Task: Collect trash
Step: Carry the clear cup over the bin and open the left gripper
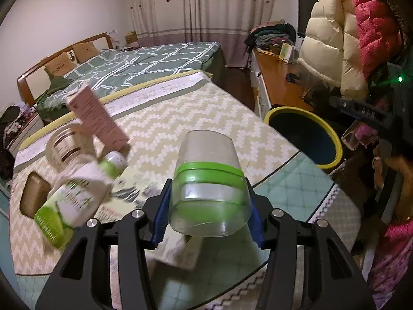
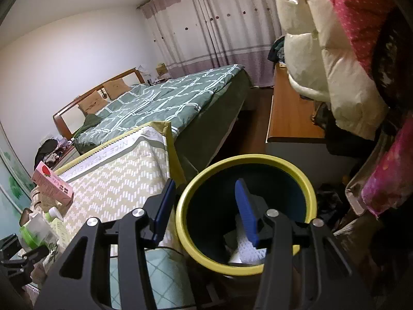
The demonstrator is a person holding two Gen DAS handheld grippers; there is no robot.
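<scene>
Gripping jar (image 1: 210, 186) — left gripper (image 1: 209, 214) clamped | right gripper (image 2: 206, 211) gaping, empty | bin (image 2: 307, 180) lower right — clutter (image 1: 77, 170) remaining

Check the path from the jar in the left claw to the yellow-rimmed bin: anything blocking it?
Nothing visible blocks it. The left claw is shut on the clear jar with the green band, and only bare zigzag-patterned bedspread lies between it and the yellow-rimmed bin. The right claw hangs open over the bin's mouth, which could crowd the drop.
</scene>
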